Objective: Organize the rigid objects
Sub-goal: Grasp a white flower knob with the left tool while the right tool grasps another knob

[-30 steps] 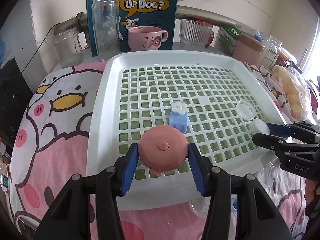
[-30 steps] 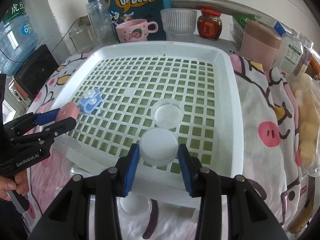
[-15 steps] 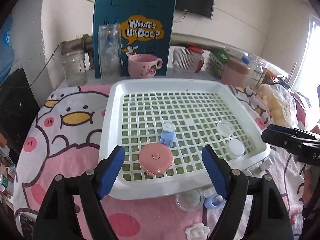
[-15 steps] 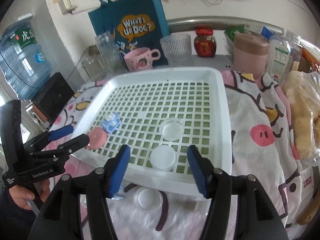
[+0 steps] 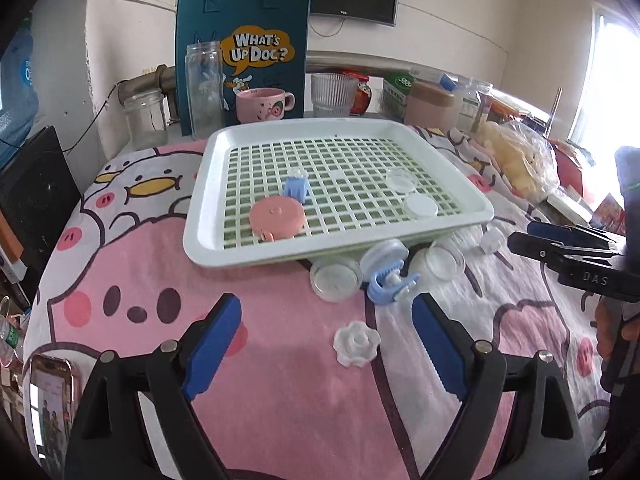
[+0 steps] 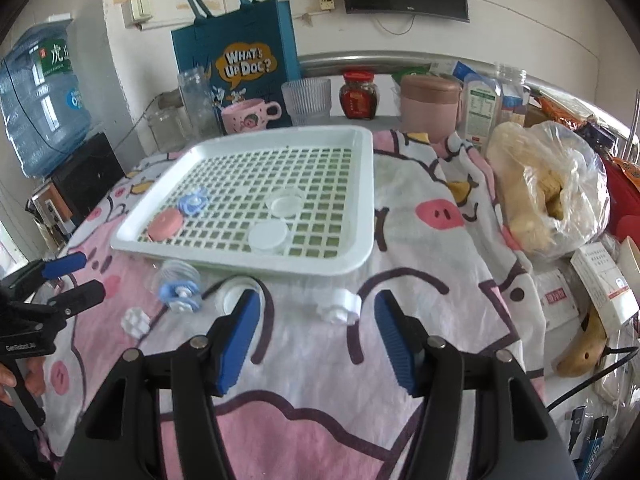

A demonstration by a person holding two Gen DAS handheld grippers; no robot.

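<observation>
A white tray (image 5: 200, 240) (image 6: 240, 264) with a green grid holds a pink round disc (image 5: 276, 216) (image 6: 165, 224), a blue clip (image 5: 296, 188), a white lid (image 5: 420, 206) (image 6: 268, 236) and a clear lid (image 5: 401, 180). My left gripper (image 5: 325, 308) hovers over the cloth in front of the tray; its jaws are opening with nothing between them. A white flower knob (image 5: 356, 342) lies just below it. My right gripper (image 6: 316, 308) is open and empty, with a white flower cap (image 6: 339, 308) on the cloth beyond its tips.
On the pink cartoon cloth before the tray lie a clear lid (image 5: 334, 278), a second blue clip (image 5: 390, 284) and a clear dish (image 5: 444, 260). Jars, a pink mug (image 5: 264, 104) and a teal bag (image 5: 248, 52) stand behind. A food bag (image 6: 548, 196) sits right, a phone (image 5: 50, 396) left.
The left gripper let go of the pink disc and the right let go of the white lid; both pieces stay in the tray. Both grippers opened and drew back toward the cloth's near side.
</observation>
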